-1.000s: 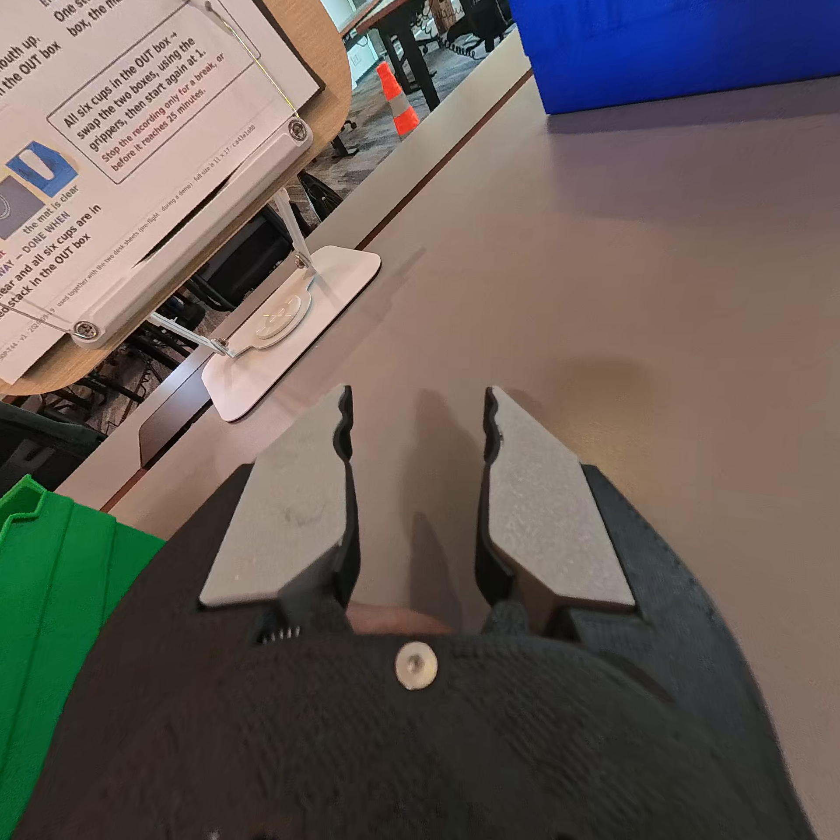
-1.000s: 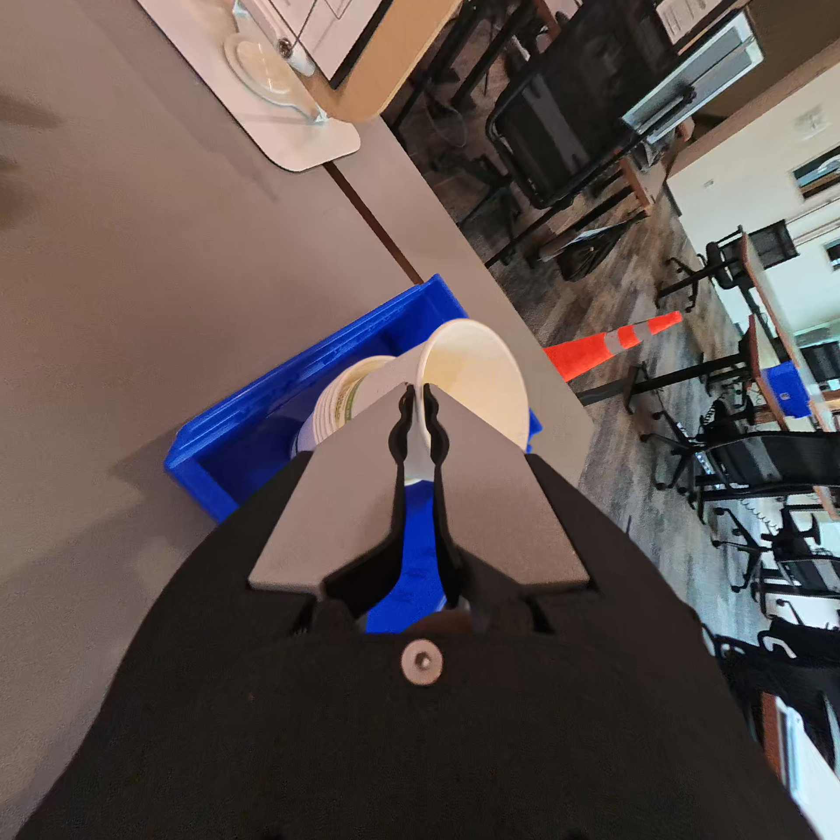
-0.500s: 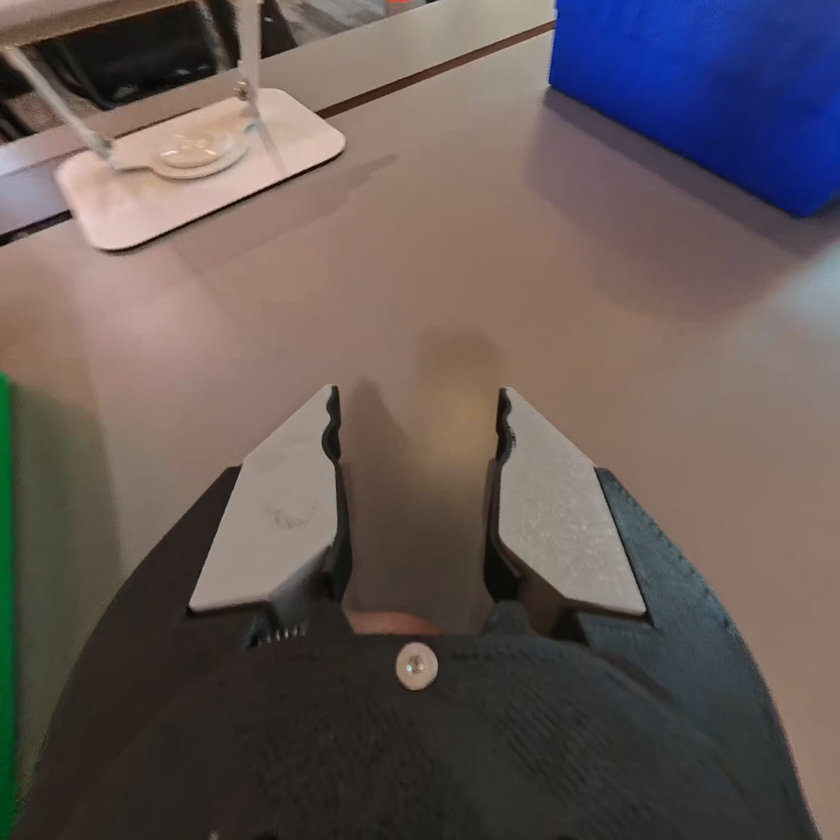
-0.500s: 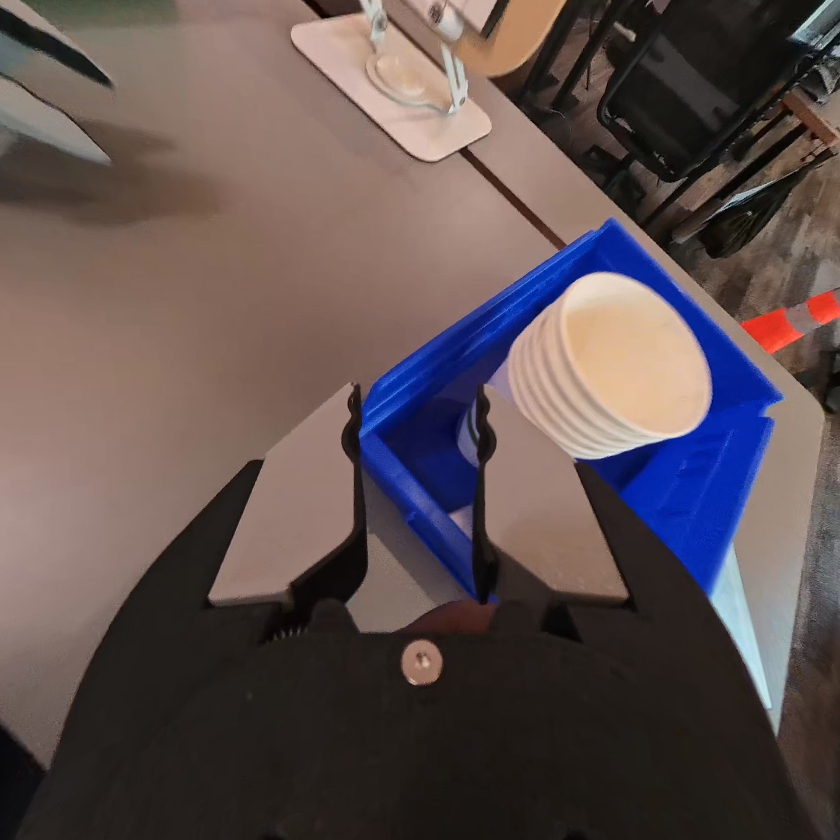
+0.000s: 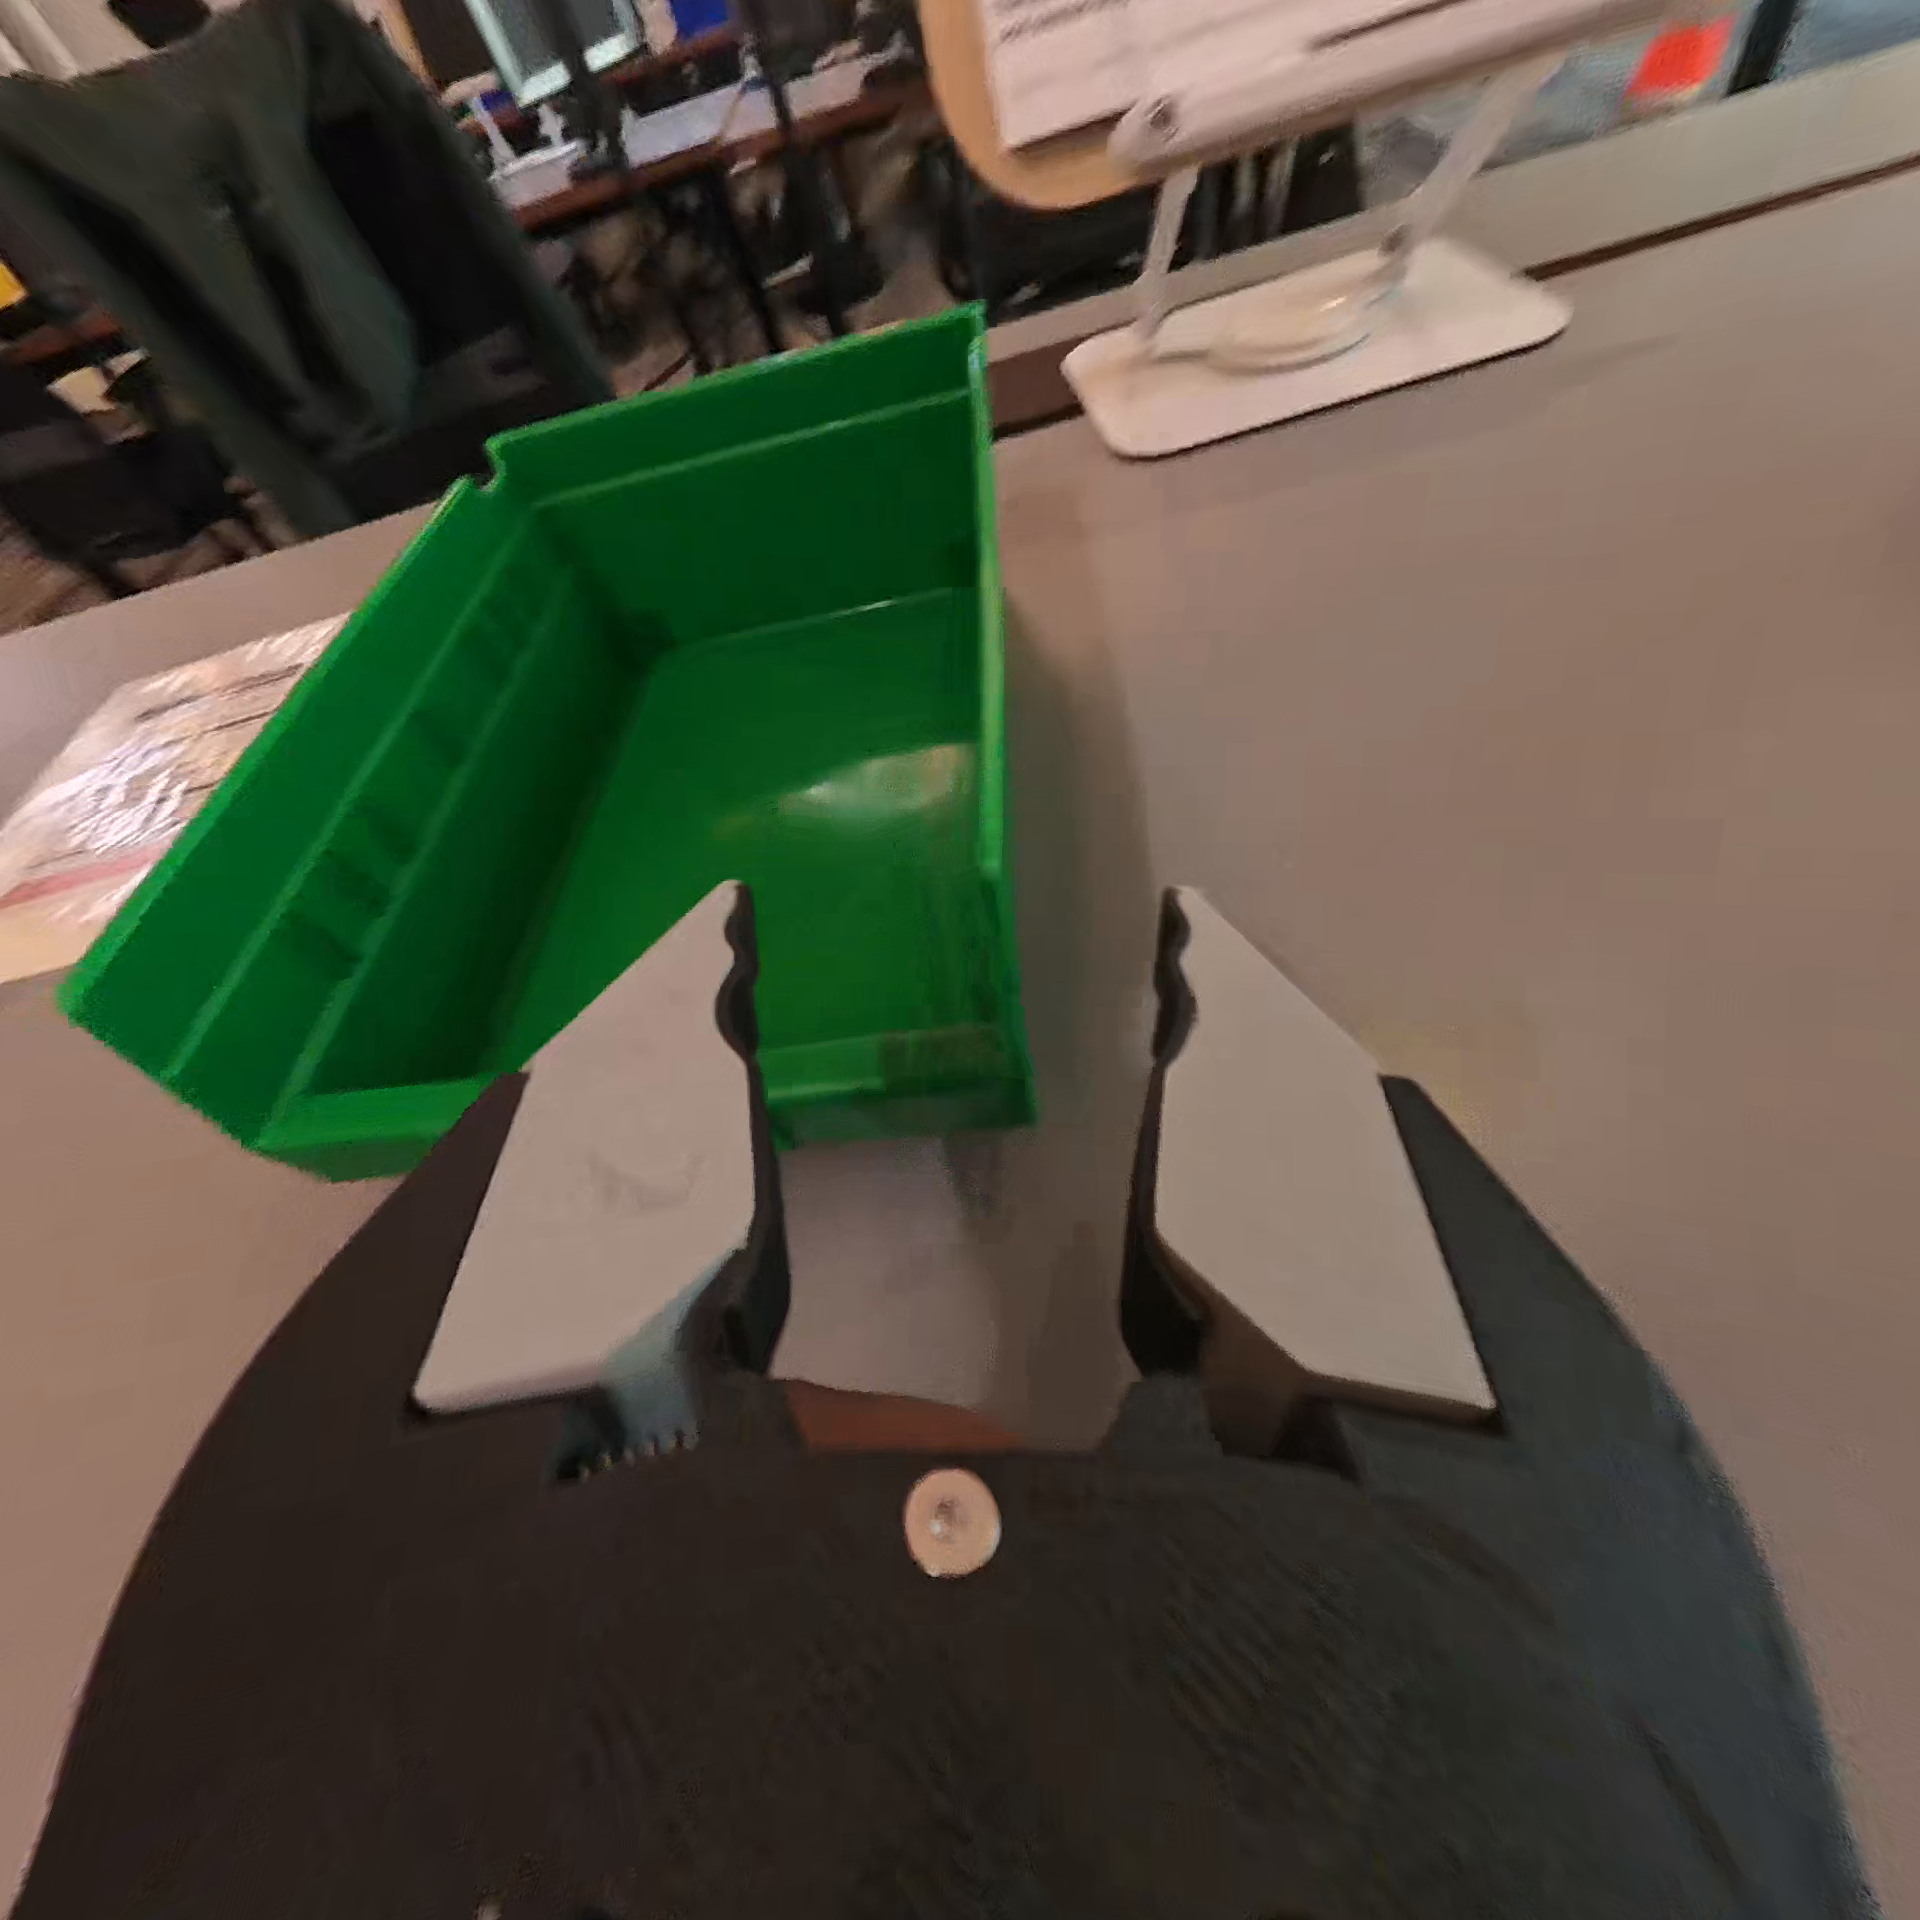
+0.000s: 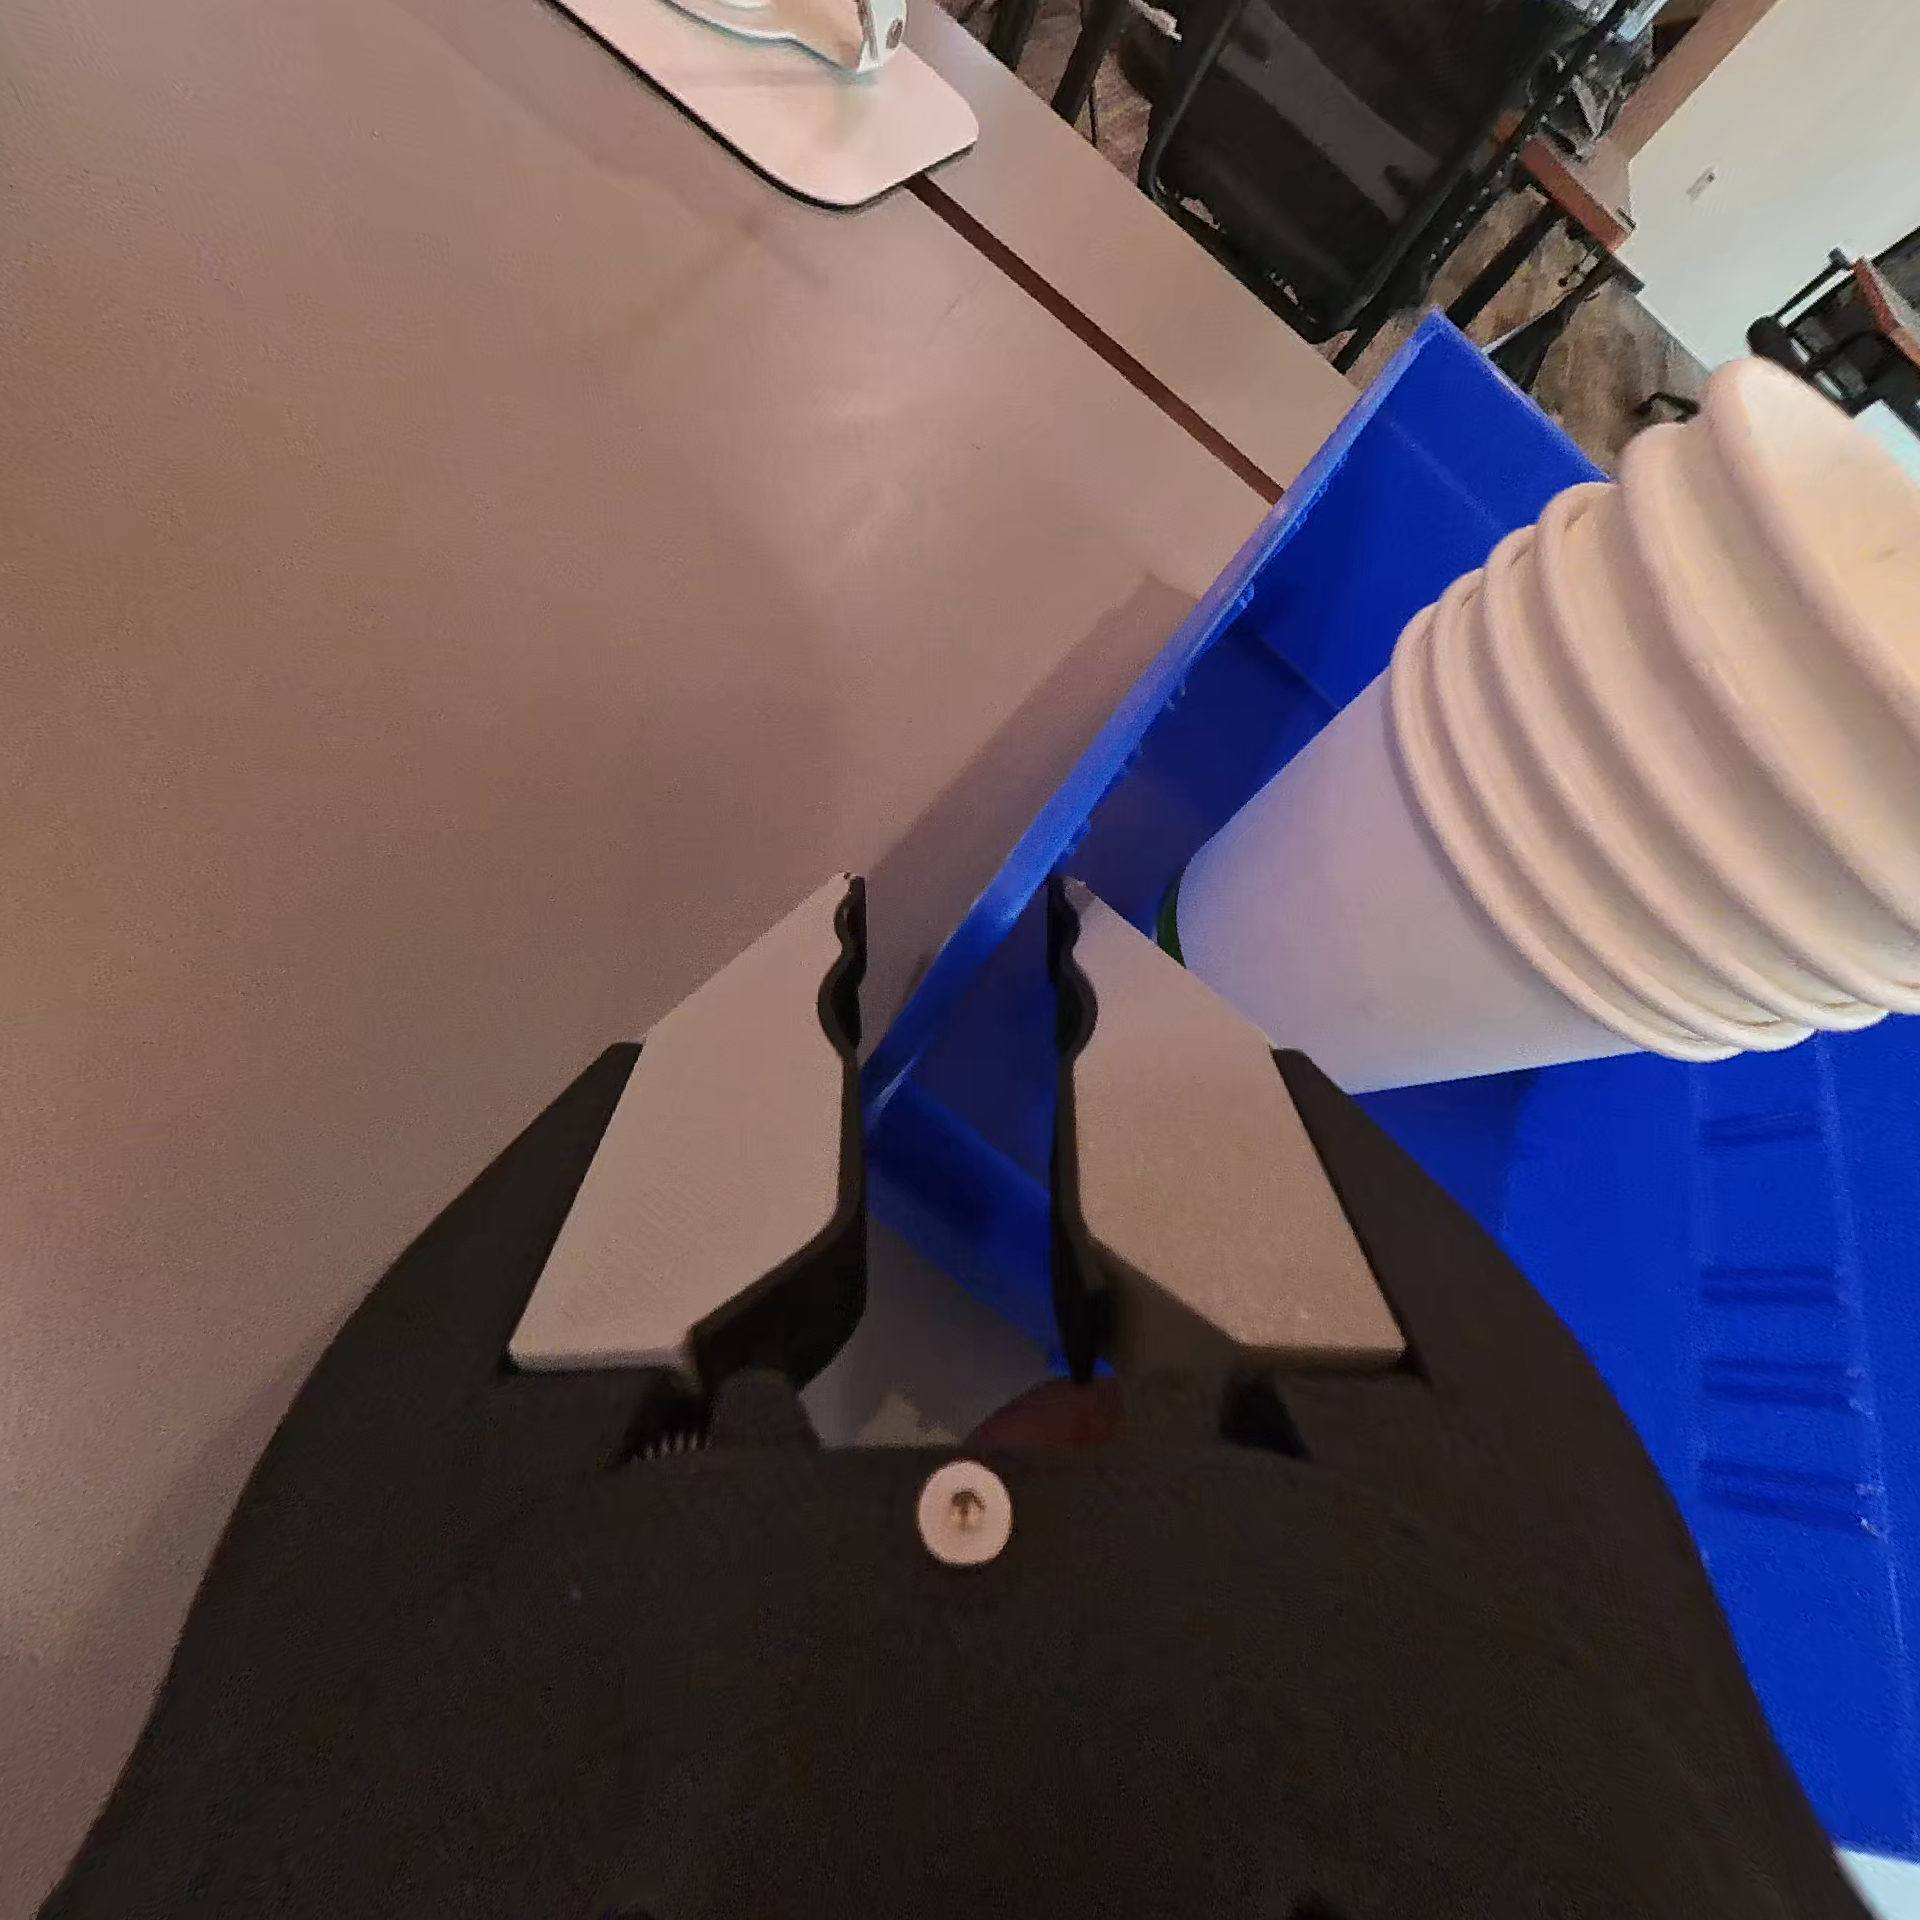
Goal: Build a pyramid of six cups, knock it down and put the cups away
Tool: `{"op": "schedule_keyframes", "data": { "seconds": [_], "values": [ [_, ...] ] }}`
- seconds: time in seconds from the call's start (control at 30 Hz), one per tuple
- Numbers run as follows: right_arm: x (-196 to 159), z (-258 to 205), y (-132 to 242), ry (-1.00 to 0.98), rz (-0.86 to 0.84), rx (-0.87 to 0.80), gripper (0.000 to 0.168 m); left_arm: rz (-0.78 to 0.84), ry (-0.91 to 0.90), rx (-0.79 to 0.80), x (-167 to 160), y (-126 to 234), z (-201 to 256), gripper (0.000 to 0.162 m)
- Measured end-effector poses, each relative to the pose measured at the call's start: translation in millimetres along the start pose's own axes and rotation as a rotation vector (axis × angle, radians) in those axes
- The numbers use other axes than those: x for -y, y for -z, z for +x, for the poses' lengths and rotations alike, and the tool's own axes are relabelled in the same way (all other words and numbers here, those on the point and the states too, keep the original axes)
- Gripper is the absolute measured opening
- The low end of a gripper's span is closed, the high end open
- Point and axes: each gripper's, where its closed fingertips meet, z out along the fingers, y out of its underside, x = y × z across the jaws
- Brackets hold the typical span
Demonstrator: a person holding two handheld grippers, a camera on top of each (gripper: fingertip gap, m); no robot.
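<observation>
A nested stack of several white paper cups (image 6: 1621, 790) leans inside the blue bin (image 6: 1340, 582) at the right of the right wrist view. My right gripper (image 6: 951, 899) is open and empty, its jaws straddling the bin's near left wall. In the left wrist view, my left gripper (image 5: 956, 914) is open and empty, low over the near right corner of an empty green bin (image 5: 436, 748). No cup shows in the left wrist view.
A white document stand (image 5: 1320, 353) holding a printed sheet stands at the table's far edge, its base also in the right wrist view (image 6: 800, 114). A plastic-covered sheet (image 5: 114, 779) lies left of the green bin. Chairs and desks lie beyond the table. Across from one pair of fingers to the other is roughly 50 cm.
My right gripper let go of the cup stack, opened and dropped to the blue bin's wall. My left gripper swung left from the bare table to the green bin.
</observation>
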Motion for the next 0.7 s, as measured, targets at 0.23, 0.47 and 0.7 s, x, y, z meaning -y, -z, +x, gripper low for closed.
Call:
{"op": "schedule_keyframes", "data": {
  "seconds": [0.23,0.47,0.7],
  "values": [
    [-9,5,13,-0.033,-0.005,-0.005,0.022,-0.094,-0.044,-0.11,-26,-42,4,0.002],
    [-22,-1,44,-0.077,0.092,0.045,0.01,-0.016,0.014,-0.159,-3,-31,-18,0.002],
    [9,-82,60,-0.106,0.149,0.266,0.008,0.146,0.161,-0.211,37,18,-37,0.003]
  ]
}}
